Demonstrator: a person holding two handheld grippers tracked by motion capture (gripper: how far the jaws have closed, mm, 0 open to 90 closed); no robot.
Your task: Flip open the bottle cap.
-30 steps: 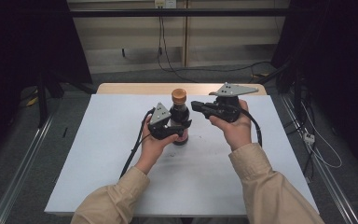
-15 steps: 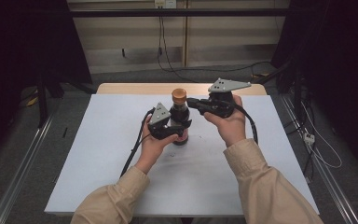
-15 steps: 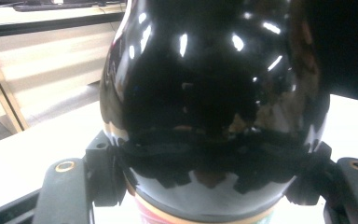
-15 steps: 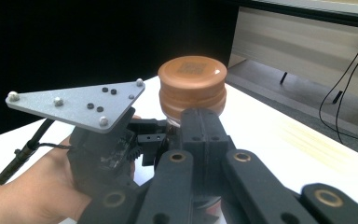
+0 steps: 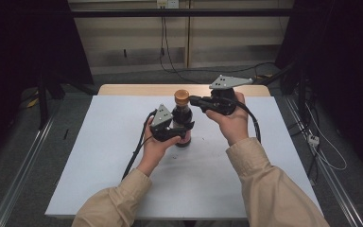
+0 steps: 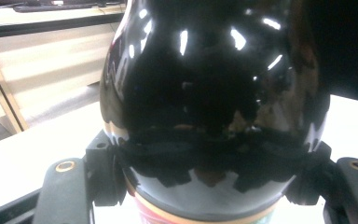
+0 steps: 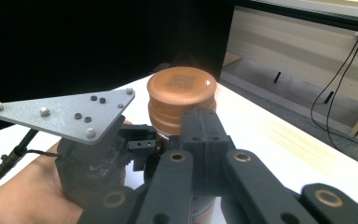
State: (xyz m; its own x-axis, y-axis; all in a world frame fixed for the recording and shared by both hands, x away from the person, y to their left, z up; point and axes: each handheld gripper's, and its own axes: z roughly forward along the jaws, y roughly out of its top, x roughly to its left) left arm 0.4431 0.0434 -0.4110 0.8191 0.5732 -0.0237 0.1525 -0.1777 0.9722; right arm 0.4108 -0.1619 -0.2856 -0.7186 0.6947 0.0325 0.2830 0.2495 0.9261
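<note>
— Where's the bottle from our left gripper?

— Right between its jaws. In the left gripper view the dark glass belly swells up just ahead of us, and both jaws press against its lower flanks, one on each side. So we hold the left gripper clamped on the bottle, low on the body, just above the strip of label at the bottom edge.

— And it stands upright?

— Yes. From the high view it stands straight on the white table, its foot beside our left hand, with the grey plate of the gripper tilted up on the near-left side of the bottle.

— The right gripper?

— Raised, level with the neck. Its jaws point toward the bottle from the right, and in the right gripper view they are drawn together in front of us, pads meeting, tips just below the brown cap. The cap sits directly ahead of them and a little above. Whether the tips touch the neck or cap, we cannot tell; the jaws hide that spot.

— What else lies ahead of the right gripper?

— Past the cap and to its left we see the left gripper's plate and our left hand under it. Our right hand wraps the right gripper's body, its own plate on top, the cable trailing back along our sleeve.
</note>
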